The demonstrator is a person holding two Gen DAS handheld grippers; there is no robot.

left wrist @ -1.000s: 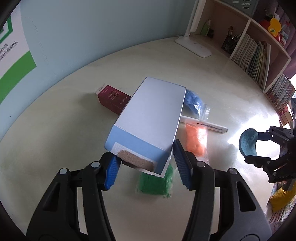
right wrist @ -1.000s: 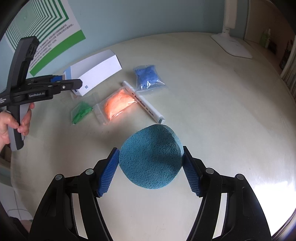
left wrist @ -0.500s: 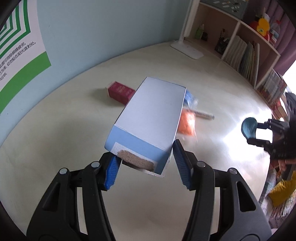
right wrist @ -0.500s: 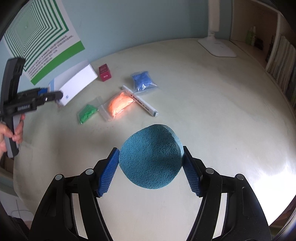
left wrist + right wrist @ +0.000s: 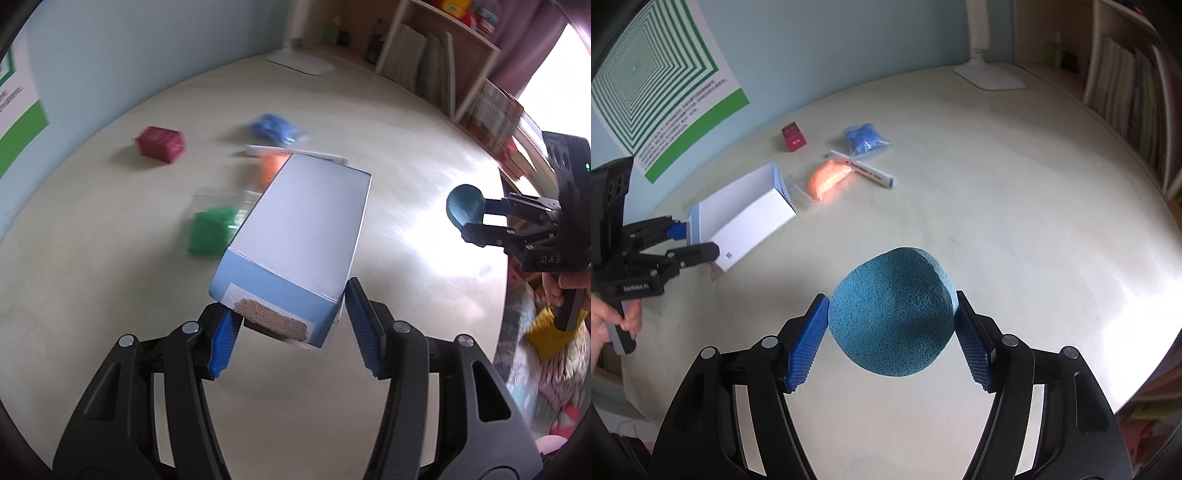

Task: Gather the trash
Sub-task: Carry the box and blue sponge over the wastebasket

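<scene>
Cardboard is the weak link here: the white-and-blue carton (image 5: 295, 236) hangs from the left gripper (image 5: 290, 338), whose jaws stand partly closed and pinch only its near end, where a torn brown patch shows, so most of its length juts forward unsupported. In my judgement a quick swing could lever it out of the pads, or crush the thin end wall until it slips. The right gripper (image 5: 892, 341) is closed fairly wide on a teal sponge (image 5: 892, 310), both pads pressing its sides; the foam gives, so it could squirm free if the squeeze eases. Both loads are up off the cream table (image 5: 1015, 206). On the table lie the rest of the trash: a maroon box (image 5: 793, 137), a blue bag (image 5: 864, 138), an orange bag (image 5: 829, 177), a white tube (image 5: 864, 170) touching it, and a green bag (image 5: 210, 232) seen only by the left wrist camera. No bin is visible, so where either item should drop cannot be told, and a blind release could miss.
</scene>
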